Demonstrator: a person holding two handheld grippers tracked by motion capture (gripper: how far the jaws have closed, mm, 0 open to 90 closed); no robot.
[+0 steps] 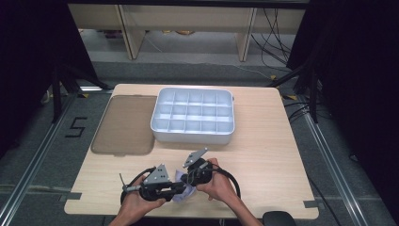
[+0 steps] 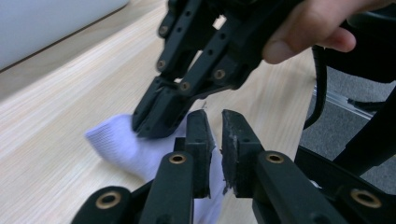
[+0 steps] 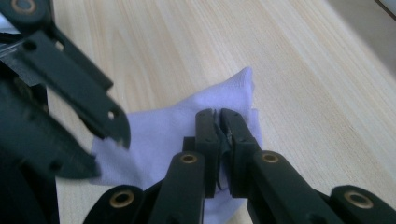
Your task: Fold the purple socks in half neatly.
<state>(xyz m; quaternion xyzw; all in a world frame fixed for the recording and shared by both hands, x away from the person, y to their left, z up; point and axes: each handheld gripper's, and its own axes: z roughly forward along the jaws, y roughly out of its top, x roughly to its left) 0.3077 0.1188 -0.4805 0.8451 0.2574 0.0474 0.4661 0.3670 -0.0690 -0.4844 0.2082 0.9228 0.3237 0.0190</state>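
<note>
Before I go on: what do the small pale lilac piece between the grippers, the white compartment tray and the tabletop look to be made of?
The small pale lilac piece looks like soft knitted fabric: fine ribbing, limp folds, matte; possibly a sock. The white compartment tray appears to be moulded plastic: smooth walls, rounded corners, slight sheen. The tabletop shows light wood grain, matte; solid wood or laminate, I cannot tell.

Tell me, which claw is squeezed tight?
The right claw: its jaws are pressed together on the white sock. The left claw shows a gap.
</note>
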